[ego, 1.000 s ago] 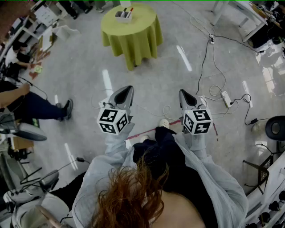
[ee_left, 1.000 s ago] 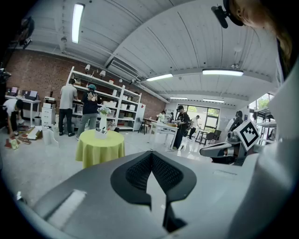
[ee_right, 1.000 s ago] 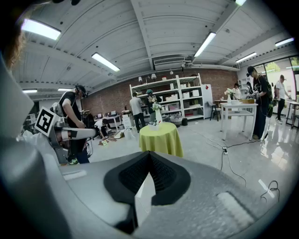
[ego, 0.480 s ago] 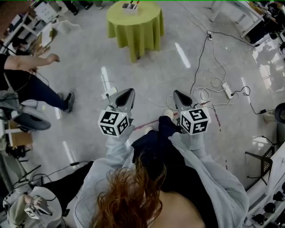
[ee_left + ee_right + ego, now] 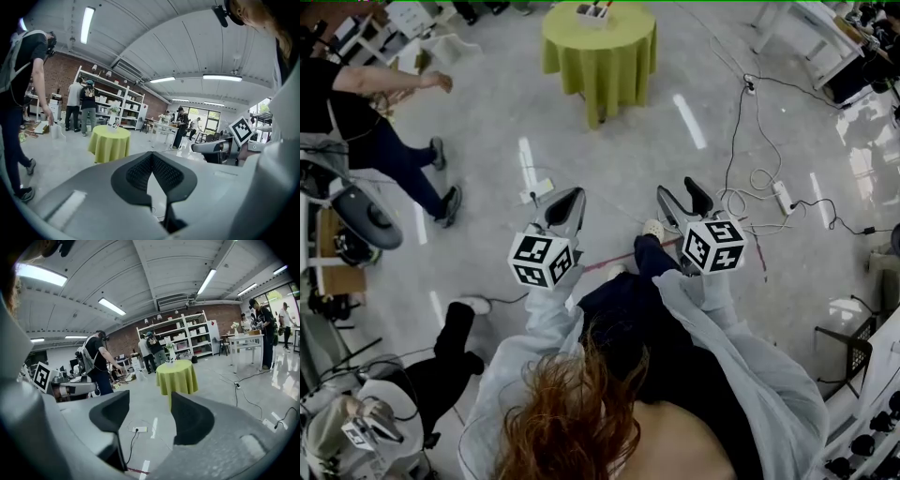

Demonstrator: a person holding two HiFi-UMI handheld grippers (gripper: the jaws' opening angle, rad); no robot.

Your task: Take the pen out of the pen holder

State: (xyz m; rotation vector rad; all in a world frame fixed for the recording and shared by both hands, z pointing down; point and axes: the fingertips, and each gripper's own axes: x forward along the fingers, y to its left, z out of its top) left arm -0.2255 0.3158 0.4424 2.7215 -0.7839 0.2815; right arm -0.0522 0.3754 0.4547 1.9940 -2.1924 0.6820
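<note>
The round, green-draped surface (image 5: 598, 56) stands far ahead and should be approached squarely before any reach. The right gripper (image 5: 682, 190) is opening with nothing between its jaws. The left gripper (image 5: 572, 194) is closed and empty. The pen holder (image 5: 593, 11) sits on top, and the pen (image 5: 604, 6), barely made out inside, is best pinched high and lifted straight.

2 pale grey sleeves (image 5: 530, 342) — dark trousers (image 5: 623, 300), white shoe (image 5: 652, 228), loose reddish-brown hair (image 5: 572, 412).

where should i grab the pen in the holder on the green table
By its upper end, from above: the pen stands in the pen holder on the green table, so only its top shows over the rim. Too distant for more.
</note>
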